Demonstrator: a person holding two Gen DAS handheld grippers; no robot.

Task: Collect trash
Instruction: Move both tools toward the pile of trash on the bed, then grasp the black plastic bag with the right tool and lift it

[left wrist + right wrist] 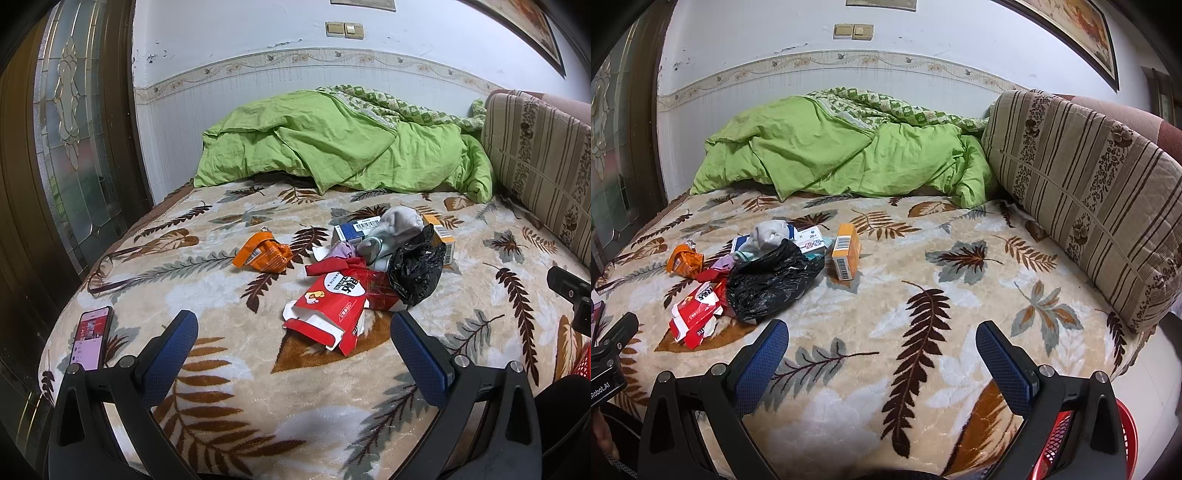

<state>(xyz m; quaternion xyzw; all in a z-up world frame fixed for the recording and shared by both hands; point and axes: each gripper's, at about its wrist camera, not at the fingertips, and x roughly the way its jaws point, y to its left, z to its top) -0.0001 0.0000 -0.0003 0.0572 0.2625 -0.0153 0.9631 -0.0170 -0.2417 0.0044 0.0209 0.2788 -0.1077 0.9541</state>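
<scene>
A heap of trash lies on the leaf-patterned bed blanket (229, 369). It holds a torn red carton (328, 314) (696, 314), a crumpled black plastic bag (415, 269) (768, 278), an orange wrapper (264, 253) (683, 260), a grey sock (395, 225) (768, 230), a blue-white box (354, 230) (812, 238) and an orange box (441, 240) (846, 256). My left gripper (293, 328) hangs open just in front of the red carton. My right gripper (882, 338) is open over bare blanket, right of the heap.
A phone (92, 338) with its screen lit and a pair of glasses (107, 273) lie at the bed's left edge. A green duvet (332, 147) is bunched at the far side. A striped cushion (1082, 192) lines the right. A red mesh basket (1052, 446) sits below the near right edge.
</scene>
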